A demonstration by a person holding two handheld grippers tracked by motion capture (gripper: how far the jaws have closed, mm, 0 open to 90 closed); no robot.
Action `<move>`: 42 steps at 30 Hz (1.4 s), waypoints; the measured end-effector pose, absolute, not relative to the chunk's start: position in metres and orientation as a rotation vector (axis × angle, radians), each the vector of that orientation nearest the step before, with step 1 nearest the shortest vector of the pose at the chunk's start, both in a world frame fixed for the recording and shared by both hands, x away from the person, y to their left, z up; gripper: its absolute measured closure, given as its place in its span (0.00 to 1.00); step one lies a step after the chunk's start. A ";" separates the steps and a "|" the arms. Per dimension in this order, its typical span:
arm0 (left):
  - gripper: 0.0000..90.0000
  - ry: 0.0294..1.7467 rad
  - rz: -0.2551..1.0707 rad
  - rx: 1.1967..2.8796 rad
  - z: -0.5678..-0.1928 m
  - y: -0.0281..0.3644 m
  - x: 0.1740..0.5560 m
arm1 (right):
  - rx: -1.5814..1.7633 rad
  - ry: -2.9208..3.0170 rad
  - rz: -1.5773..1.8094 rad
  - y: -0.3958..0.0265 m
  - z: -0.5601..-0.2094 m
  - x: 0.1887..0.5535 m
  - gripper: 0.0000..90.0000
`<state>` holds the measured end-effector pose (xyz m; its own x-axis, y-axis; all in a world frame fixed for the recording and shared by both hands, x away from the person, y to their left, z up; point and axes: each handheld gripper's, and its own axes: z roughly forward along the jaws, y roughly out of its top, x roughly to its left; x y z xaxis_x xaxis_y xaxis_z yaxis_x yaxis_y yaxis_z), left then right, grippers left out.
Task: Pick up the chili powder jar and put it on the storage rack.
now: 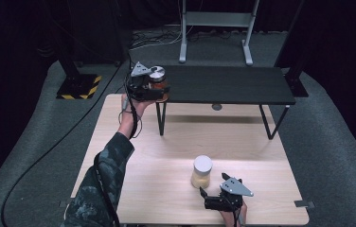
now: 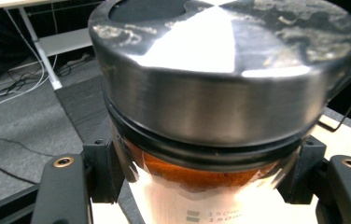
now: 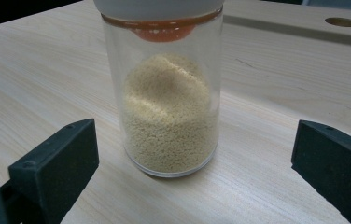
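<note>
High view: your left gripper clamps metal-lidded glass jar of orange powder at black shelf edge; early release drops it; right gripper wide

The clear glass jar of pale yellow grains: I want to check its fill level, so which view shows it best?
The right gripper view: the clear glass jar of pale yellow grains stands close, grains plainly visible. The high view shows it small, from above.

Seemingly camouflage sleeve, black cable
</note>
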<state>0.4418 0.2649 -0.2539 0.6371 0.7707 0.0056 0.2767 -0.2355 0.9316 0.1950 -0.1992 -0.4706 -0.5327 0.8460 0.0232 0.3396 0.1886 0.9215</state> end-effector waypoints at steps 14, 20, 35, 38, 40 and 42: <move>0.35 0.872 0.587 1.829 -0.253 0.260 0.457 | 1.107 1.966 1.326 -0.199 -0.471 0.195 0.00; 0.35 0.874 0.586 1.832 -0.253 0.257 0.460 | 1.106 1.968 1.326 -0.199 -0.471 0.195 0.00; 0.35 0.880 0.585 1.806 -0.257 0.256 0.468 | 1.102 1.964 1.330 -0.200 -0.471 0.194 0.00; 0.35 0.887 0.587 1.804 -0.257 0.254 0.470 | 1.102 1.964 1.331 -0.200 -0.471 0.194 0.00; 0.35 0.888 0.591 1.801 -0.258 0.254 0.470 | 1.102 1.964 1.331 -0.200 -0.471 0.194 0.00; 0.35 0.894 0.593 1.794 -0.259 0.253 0.471 | 1.103 1.963 1.331 -0.200 -0.471 0.194 0.00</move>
